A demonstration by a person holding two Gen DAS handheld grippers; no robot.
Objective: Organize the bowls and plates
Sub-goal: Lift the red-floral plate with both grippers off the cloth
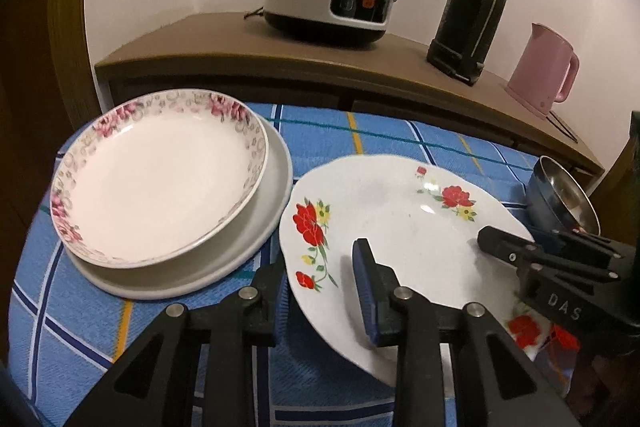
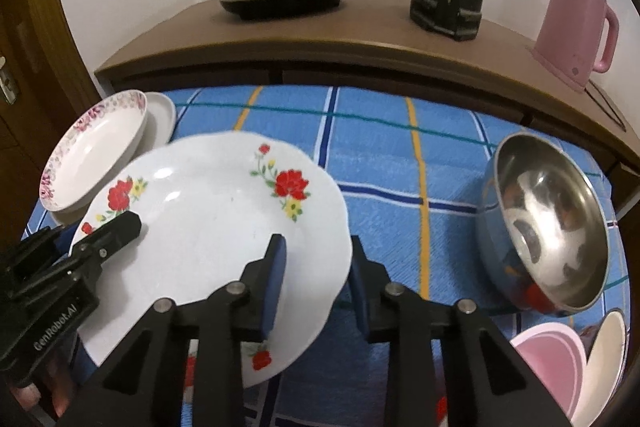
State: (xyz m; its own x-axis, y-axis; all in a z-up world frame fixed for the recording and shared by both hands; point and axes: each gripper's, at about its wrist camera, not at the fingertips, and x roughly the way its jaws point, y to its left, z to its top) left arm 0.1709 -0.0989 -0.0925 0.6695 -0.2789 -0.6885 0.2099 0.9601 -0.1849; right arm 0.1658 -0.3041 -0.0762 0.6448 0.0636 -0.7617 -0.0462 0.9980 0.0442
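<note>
The red-flowered plate (image 2: pixel 208 223) hangs tilted between your grippers: the left gripper (image 1: pixel 320 291) and right gripper (image 2: pixel 316 275) each pinch its rim.

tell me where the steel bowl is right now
The steel bowl sits tilted on the blue checked cloth at the right of the right wrist view, right of the red-flowered plate and just beyond a pink bowl.

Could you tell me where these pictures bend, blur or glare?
Left wrist view: fisheye bows the cabinet edge; corners are black. Right wrist view: same bowing; the steel bowl shows blotchy reflections, the red-flower plate a small glare patch and a soft far rim.
</note>
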